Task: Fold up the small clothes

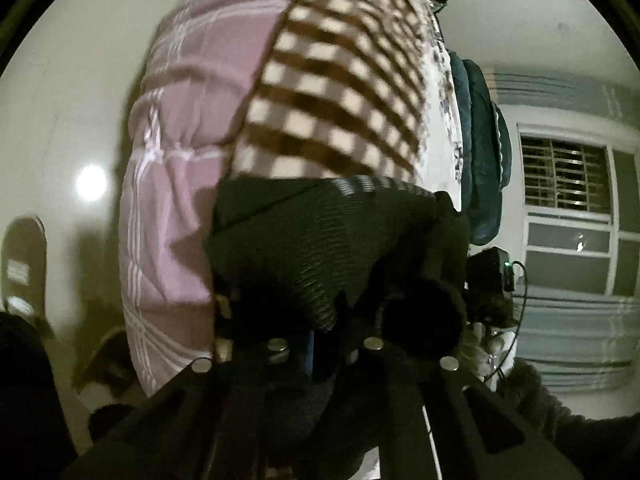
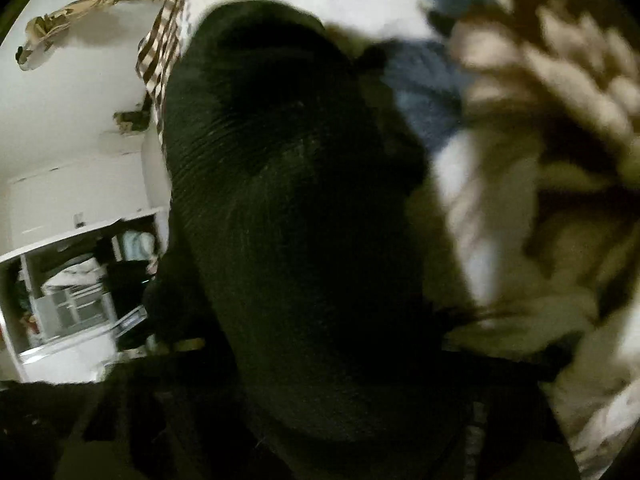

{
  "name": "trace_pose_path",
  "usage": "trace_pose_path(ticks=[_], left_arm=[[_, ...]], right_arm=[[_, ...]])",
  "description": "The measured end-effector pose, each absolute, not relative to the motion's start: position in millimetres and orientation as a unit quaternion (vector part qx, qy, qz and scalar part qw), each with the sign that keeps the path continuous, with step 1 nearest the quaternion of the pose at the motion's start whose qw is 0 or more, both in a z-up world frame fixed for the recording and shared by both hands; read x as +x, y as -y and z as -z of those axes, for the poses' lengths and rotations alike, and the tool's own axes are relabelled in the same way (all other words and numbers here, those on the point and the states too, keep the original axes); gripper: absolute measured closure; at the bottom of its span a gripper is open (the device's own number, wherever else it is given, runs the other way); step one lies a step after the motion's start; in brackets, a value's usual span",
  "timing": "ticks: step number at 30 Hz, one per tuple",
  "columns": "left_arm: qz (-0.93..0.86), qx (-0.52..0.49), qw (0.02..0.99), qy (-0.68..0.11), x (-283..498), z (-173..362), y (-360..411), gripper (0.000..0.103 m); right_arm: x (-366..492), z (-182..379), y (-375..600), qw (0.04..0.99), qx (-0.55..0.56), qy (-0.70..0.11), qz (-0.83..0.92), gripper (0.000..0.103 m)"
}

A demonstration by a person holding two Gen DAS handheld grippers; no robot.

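Observation:
A black ribbed garment [image 1: 320, 240] lies bunched on the bed right in front of my left gripper [image 1: 320, 320]. The left jaws are shut on a fold of it, and a corner of the cloth hangs between the dark fingers. In the right wrist view the same black garment [image 2: 288, 200] fills the middle of the picture. It runs down into my right gripper [image 2: 340, 360], whose dark fingers flank it and close against its bulk. Both pairs of fingertips are mostly hidden by cloth and shadow.
The bed carries a pink plaid quilt [image 1: 188, 120], a brown checked blanket [image 1: 340, 92] and a dark teal cushion [image 1: 484, 152]. A barred window [image 1: 568, 184] is on the right and a slipper [image 1: 24, 264] lies on the pale floor. A white shelf unit [image 2: 72, 288] and blue cloth [image 2: 424, 92] show too.

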State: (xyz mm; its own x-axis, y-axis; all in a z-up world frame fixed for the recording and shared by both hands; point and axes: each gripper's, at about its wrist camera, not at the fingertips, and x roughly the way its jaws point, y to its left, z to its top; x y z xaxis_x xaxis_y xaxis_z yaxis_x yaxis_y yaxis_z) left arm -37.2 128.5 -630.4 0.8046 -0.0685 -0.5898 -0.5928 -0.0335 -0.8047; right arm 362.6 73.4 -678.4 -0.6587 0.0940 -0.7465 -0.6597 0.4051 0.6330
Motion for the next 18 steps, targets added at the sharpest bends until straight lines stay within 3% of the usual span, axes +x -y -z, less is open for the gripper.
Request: trace_pose_path(ticks=[6, 13, 16, 18], left_arm=[[-0.203, -0.650, 0.681, -0.269, -2.6, 592.9, -140.4, 0.099], [-0.162, -0.625, 0.692, -0.321, 41.9, 578.6, -154.4, 0.095], [-0.158, -0.626, 0.688, -0.330, 61.9, 574.9, -163.7, 0.076], [-0.163, -0.618, 0.698, -0.324, 69.8, 567.6, -166.7, 0.049]], right_arm=[[364.5, 635.2, -30.9, 0.451, -0.163, -0.739, -0.473, 0.068], [423.0, 612.2, 81.3, 0.496, -0.032, -0.765, -0.410, 0.070], [461.8, 612.3, 160.5, 0.530, 0.032, -0.774, -0.345, 0.070], [487.0, 612.0, 215.2, 0.552, 0.073, -0.773, -0.305, 0.070]])
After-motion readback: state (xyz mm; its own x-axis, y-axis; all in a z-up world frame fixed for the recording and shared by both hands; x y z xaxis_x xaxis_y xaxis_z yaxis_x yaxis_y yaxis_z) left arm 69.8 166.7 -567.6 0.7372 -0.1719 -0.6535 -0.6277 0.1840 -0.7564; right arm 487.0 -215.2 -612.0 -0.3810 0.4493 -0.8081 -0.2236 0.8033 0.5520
